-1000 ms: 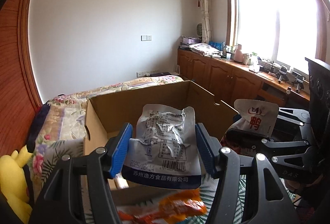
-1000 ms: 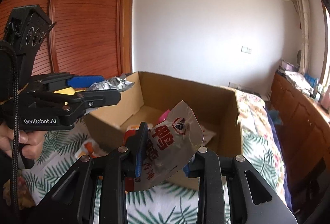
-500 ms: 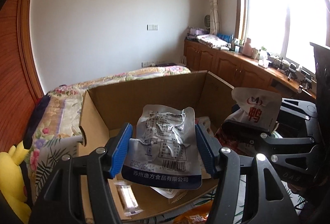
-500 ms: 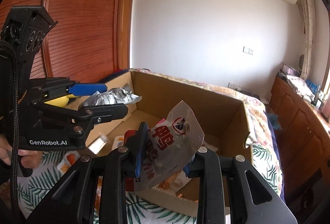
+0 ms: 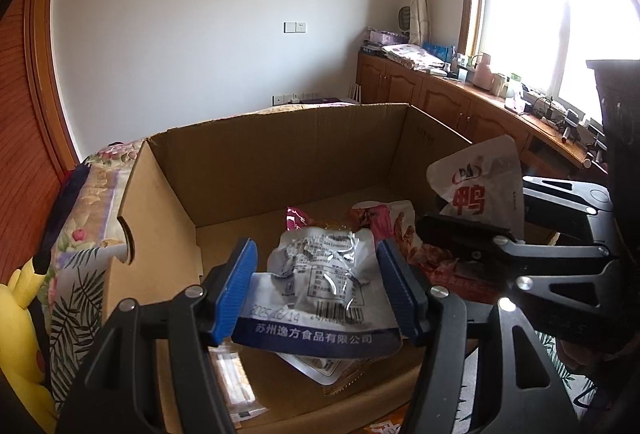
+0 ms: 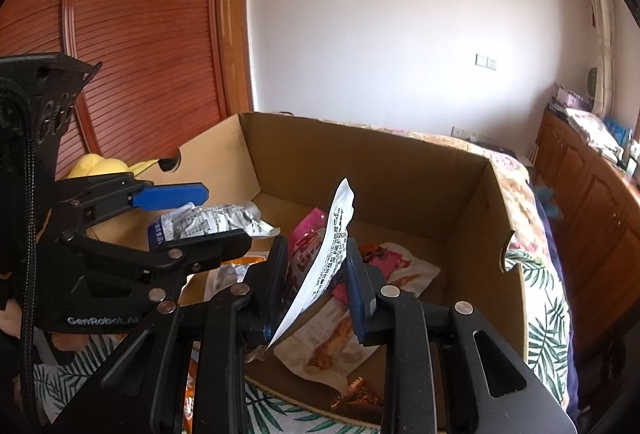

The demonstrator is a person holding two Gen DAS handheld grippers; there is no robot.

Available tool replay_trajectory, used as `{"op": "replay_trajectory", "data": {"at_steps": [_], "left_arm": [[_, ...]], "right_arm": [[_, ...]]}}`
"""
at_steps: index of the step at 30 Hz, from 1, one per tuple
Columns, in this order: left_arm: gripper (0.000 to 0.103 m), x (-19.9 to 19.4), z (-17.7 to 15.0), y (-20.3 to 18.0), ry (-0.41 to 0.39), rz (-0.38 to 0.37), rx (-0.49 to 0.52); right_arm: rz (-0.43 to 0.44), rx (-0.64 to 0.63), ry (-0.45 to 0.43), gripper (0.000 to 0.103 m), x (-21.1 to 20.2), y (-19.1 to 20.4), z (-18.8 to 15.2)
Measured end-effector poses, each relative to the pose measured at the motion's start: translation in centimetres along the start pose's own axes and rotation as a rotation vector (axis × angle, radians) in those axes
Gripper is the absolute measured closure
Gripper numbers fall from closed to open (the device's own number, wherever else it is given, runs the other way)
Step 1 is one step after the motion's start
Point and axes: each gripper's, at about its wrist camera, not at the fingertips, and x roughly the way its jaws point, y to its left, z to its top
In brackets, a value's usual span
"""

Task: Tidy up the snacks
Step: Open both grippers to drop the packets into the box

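Note:
An open cardboard box stands on the bed with several snack packets on its floor. My left gripper is shut on a silver snack packet with a blue band and holds it over the box; both show in the right wrist view. My right gripper has opened around a white packet with red lettering, which hangs edge-on between the fingers and seems loose. That packet also shows in the left wrist view, over the box's right side.
A leaf-print bedspread lies under the box. A yellow plush toy sits at the left. Wooden cabinets run along the right wall under a window. An orange packet lies outside the box's near edge.
Both grippers moved forward and down over the box. The right gripper's fingers spread, and the white packet has turned edge-on between them.

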Motion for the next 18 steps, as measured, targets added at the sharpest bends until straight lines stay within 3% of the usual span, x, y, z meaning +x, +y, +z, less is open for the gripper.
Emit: {"op": "replay_trajectory", "data": {"at_steps": [10,18], "left_arm": [[0.034,-0.7,-0.2,0.4,-0.022,-0.004,-0.039],[0.030,-4.2,-0.5,0.2,-0.062,0.011,-0.036]], "right_arm": [[-0.023,0.019,0.013,0.078,0.1,-0.9,-0.3],[-0.035,0.051,-0.028,0.076,-3.4,-1.0,-1.2]]}}
